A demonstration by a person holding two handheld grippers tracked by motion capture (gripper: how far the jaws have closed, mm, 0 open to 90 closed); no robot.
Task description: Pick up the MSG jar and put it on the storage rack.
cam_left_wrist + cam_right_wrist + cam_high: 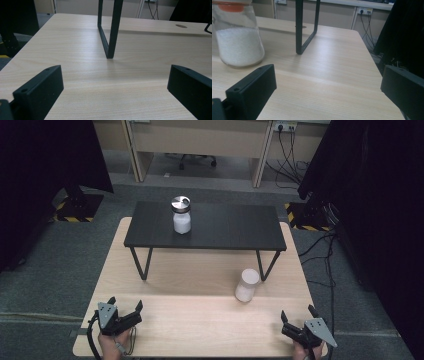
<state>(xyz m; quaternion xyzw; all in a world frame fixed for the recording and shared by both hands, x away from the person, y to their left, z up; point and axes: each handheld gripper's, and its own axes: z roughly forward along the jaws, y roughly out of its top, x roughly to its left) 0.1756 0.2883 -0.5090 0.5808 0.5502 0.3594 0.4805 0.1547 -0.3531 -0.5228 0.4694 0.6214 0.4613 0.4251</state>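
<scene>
A clear jar with a silver lid (181,214), half full of white grains, stands on the small black shelf table (225,227). A second jar of white grains (247,285) with a pale top stands on the wooden table beside the shelf's right leg; in the right gripper view this jar (238,37) is at the far left. My left gripper (126,306) rests at the table's front left, open and empty. At the front right my right gripper (299,314) is open too, with nothing between its jaws.
The light wooden table (200,330) carries the black shelf on thin metal legs (110,32). Black curtains hang at both sides. Cables (320,250) trail on the grey floor at the right. Desks and a chair base stand at the back.
</scene>
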